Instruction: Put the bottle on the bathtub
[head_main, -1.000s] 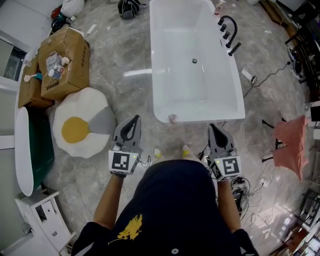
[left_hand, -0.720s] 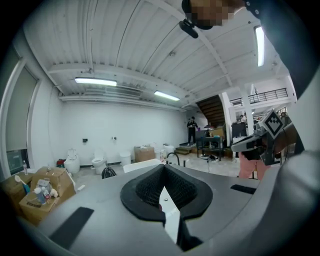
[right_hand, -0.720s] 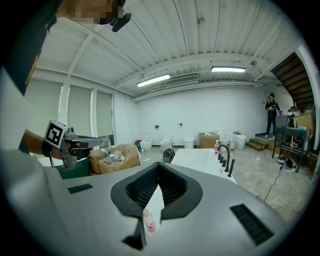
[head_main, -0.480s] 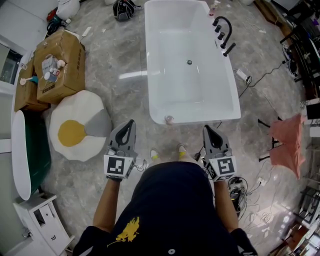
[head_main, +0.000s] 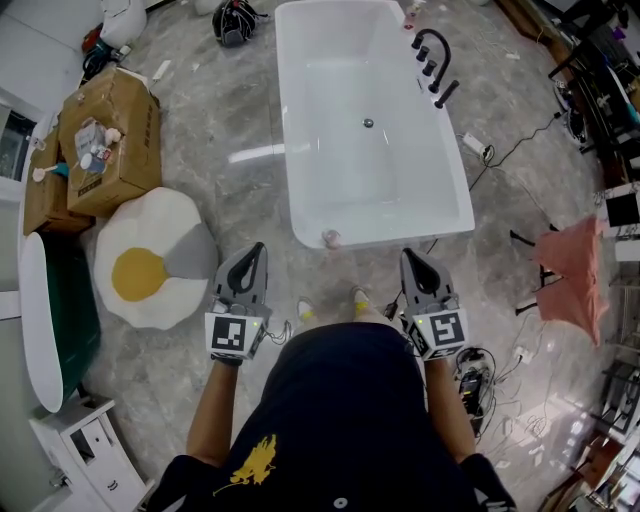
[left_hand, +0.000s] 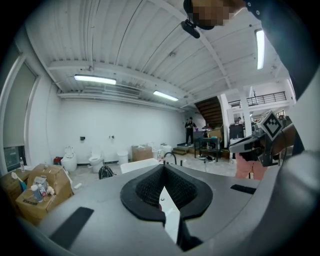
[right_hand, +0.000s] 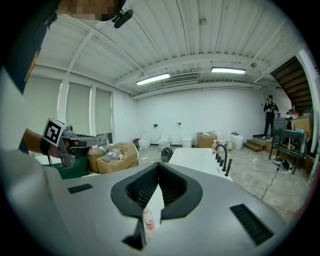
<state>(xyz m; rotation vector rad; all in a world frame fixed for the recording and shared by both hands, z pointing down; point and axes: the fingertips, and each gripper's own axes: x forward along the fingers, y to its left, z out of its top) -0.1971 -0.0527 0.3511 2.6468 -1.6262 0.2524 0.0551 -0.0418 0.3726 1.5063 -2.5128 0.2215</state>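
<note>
A white bathtub (head_main: 300, 150) stands on the marble floor ahead of me. A small pink-and-white bottle (head_main: 329, 238) stands upright on its near rim. My left gripper (head_main: 254, 254) and right gripper (head_main: 409, 259) are held low in front of the body, short of the tub and to either side of the bottle. Both are shut with nothing in them. In the right gripper view the jaws meet at the tip of the right gripper (right_hand: 158, 165), and the bottle (right_hand: 148, 220) shows through the gap below. The left gripper (left_hand: 163, 167) shows the same closed tip, pointing toward the bathtub (left_hand: 142, 164).
A black faucet (head_main: 432, 60) and another pink bottle (head_main: 408, 18) sit on the tub's far right rim. Cardboard boxes (head_main: 110, 135) and an egg-shaped cushion (head_main: 150, 262) lie left. Cables (head_main: 480, 370) and a pink cloth on a stand (head_main: 572, 275) are at the right.
The bathtub and bottle have drifted left in the head view. Both grippers stay shut and low in front of the body, shifted slightly left.
</note>
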